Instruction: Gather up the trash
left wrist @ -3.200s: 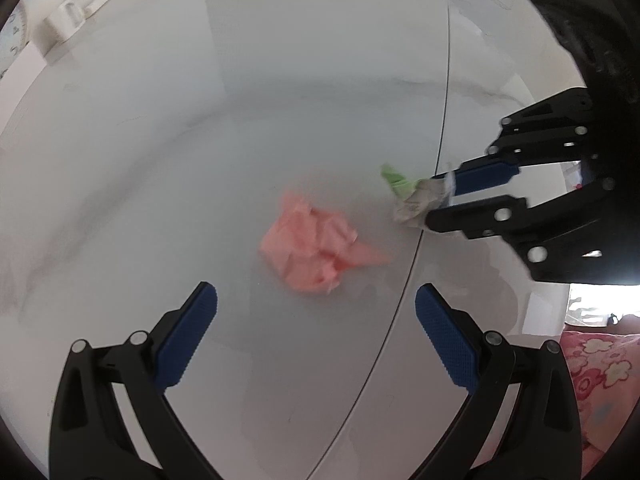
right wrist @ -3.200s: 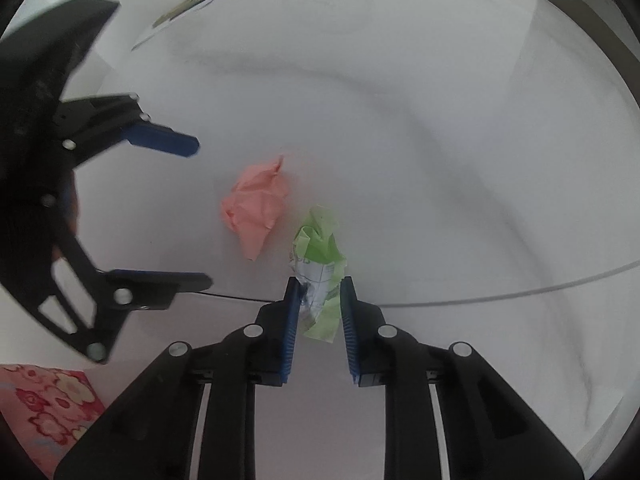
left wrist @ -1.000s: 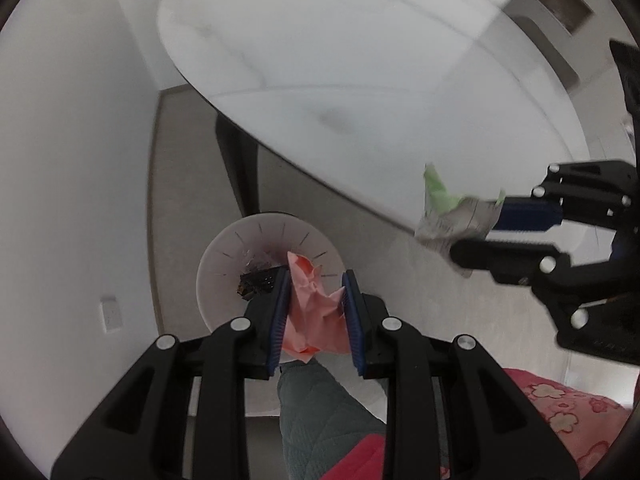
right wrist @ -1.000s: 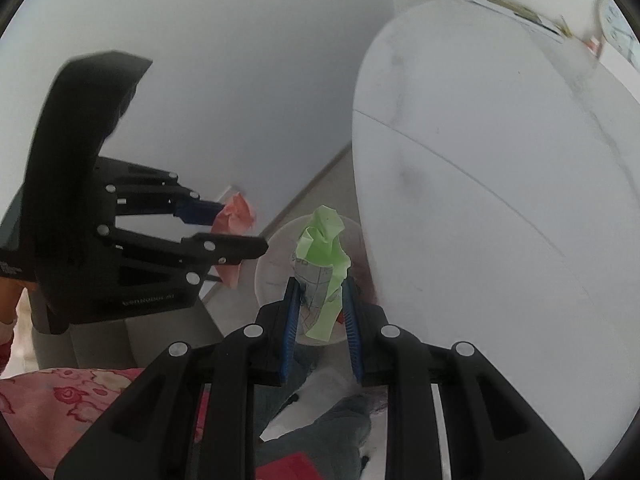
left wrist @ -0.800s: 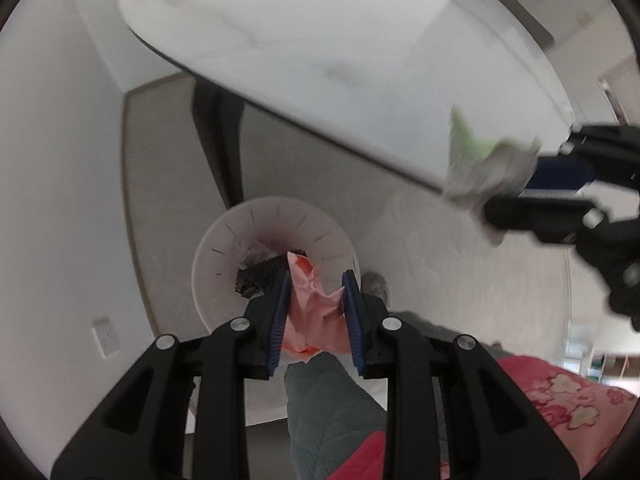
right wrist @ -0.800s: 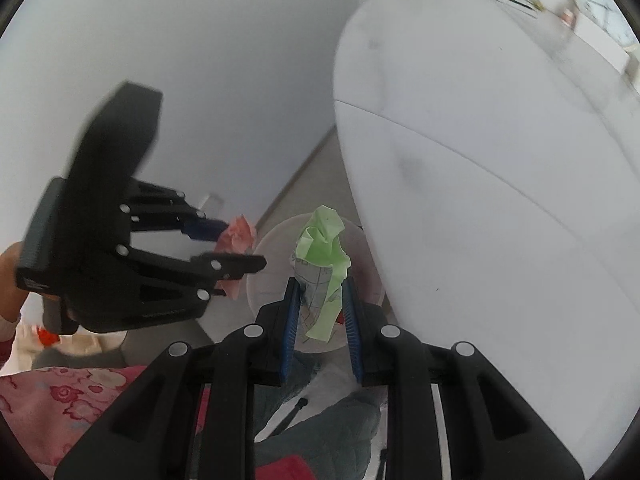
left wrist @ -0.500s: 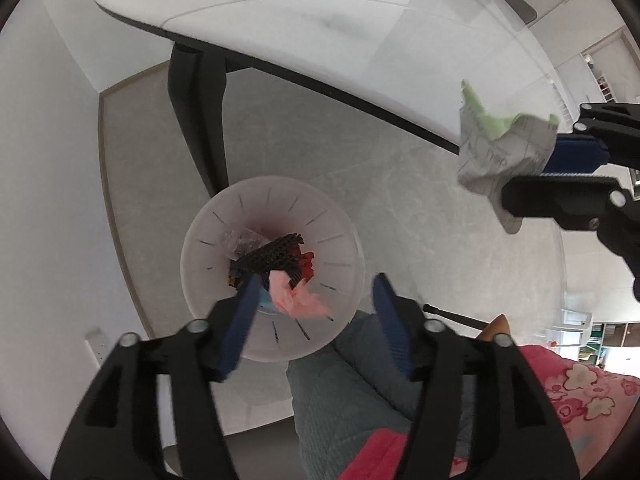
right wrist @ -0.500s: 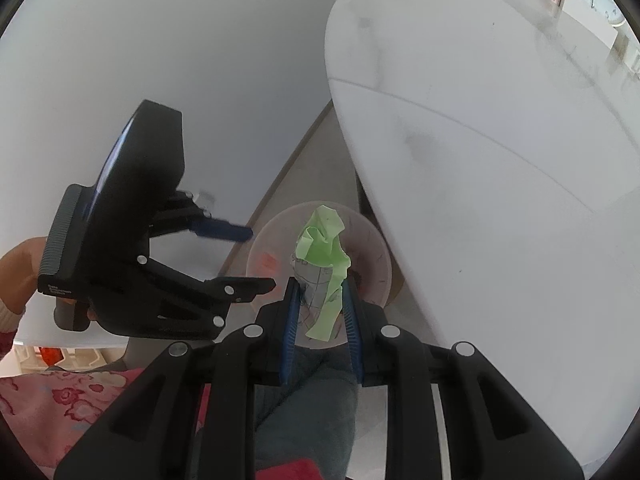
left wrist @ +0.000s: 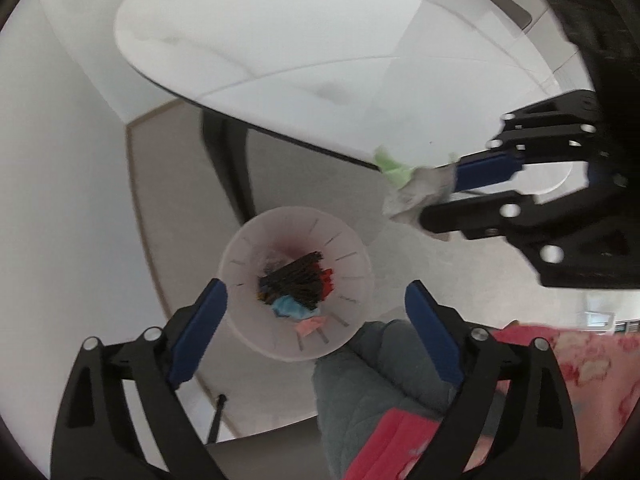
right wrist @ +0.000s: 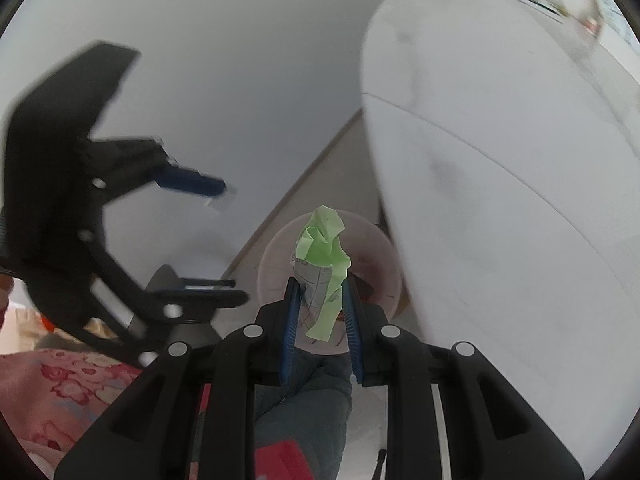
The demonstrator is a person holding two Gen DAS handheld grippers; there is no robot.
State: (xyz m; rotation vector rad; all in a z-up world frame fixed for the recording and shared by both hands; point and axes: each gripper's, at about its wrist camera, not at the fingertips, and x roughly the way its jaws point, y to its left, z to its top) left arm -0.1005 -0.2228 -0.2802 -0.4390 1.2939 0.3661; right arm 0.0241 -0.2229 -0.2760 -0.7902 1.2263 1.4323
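Above bin (left wrist: pixel 240 248) | left gripper (left wrist: pixel 316 332) wide, empty | right gripper (right wrist: pixel 320 312) pinching crumpled green-and-white paper (right wrist: pixel 322 264)

The crumpled paper (right wrist: pixel 316 292) carries printed lines and marks too blurred to read.

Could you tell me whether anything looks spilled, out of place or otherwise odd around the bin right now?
Nothing stands out. The bin stands upright on the floor with its scraps inside. The left gripper hangs open above it, and the right gripper is shut on the green and white wrapper.
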